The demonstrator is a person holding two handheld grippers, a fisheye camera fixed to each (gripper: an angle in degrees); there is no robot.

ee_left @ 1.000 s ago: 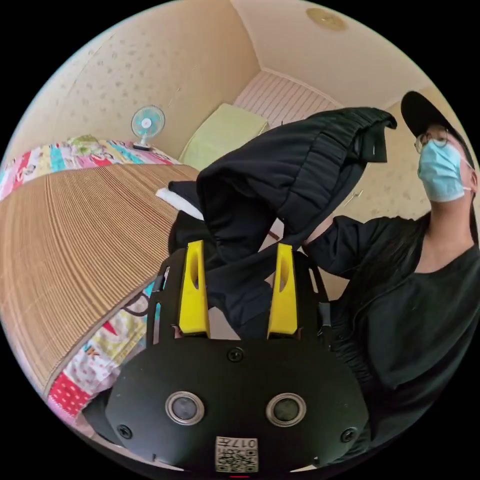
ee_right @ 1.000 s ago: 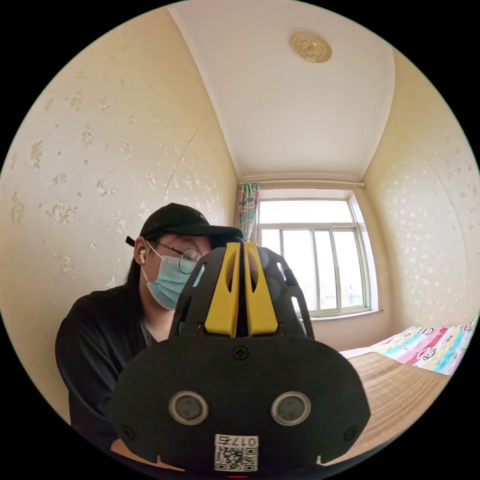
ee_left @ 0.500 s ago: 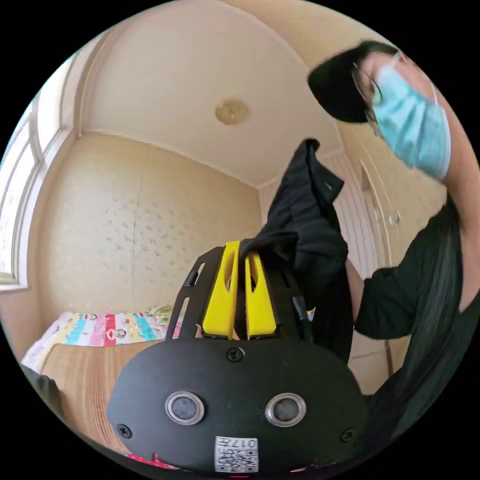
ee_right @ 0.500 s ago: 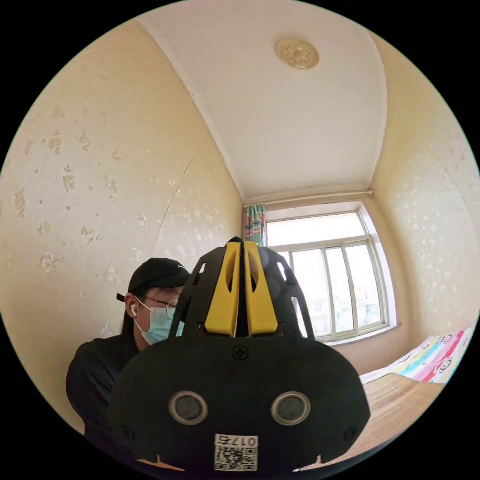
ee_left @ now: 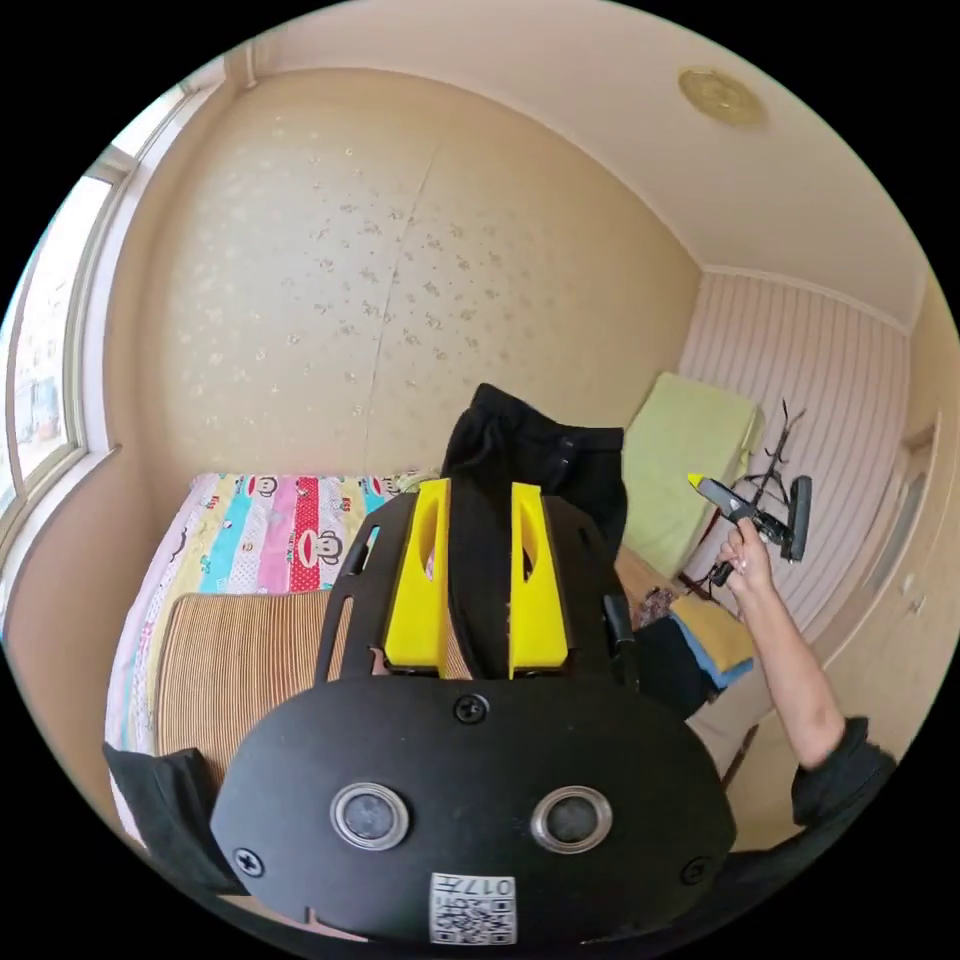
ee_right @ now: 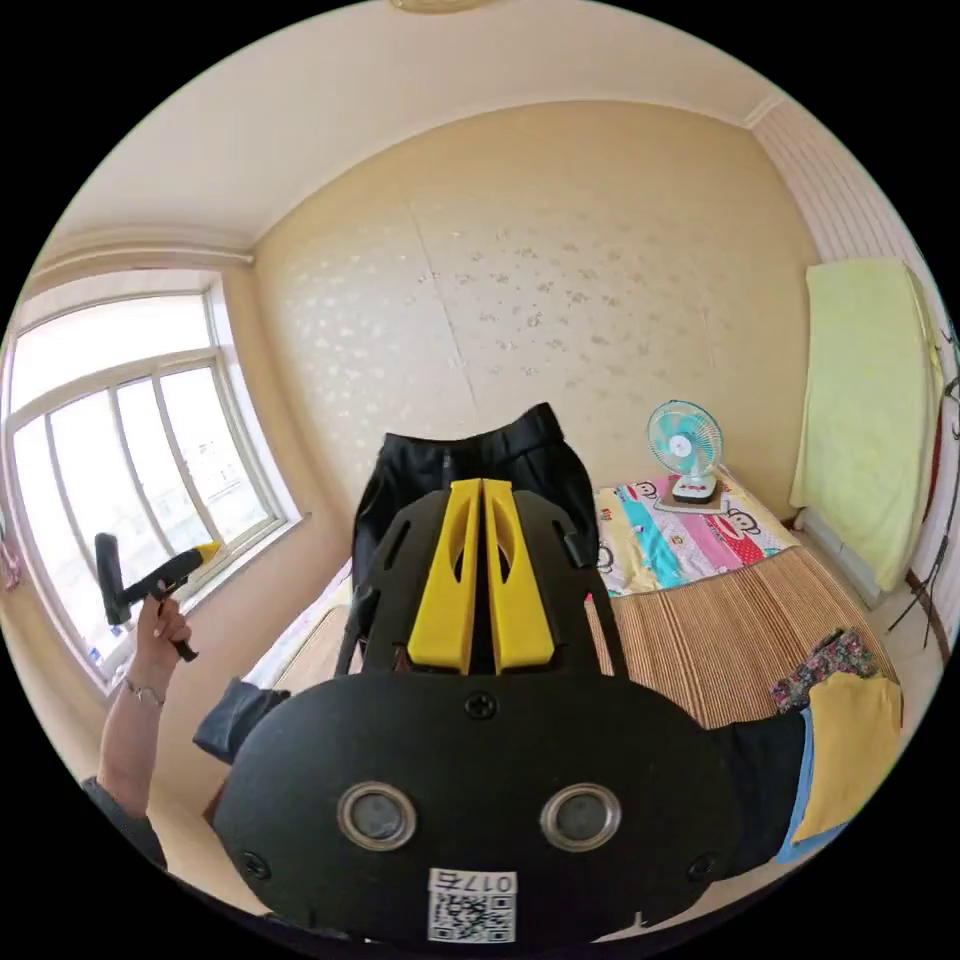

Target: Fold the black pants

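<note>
The left gripper [ee_left: 477,580] clamps a strip of the black pants [ee_left: 530,470] between its yellow jaws. The right gripper [ee_right: 483,575] pinches the waistband, jaws nearly touching, with the pants [ee_right: 470,460] held up above the woven mat [ee_right: 720,620]. Beyond stand a fan [ee_right: 685,440] and folded clothes [ee_right: 845,740]. No brand is legible.

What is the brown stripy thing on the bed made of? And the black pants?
The mat looks like woven bamboo or straw strips. It is dull tan with thin ribs running side by side. The black pants look like soft, matte cloth that folds and droops, with a gathered waistband. Which fibre it is, I cannot tell.
</note>
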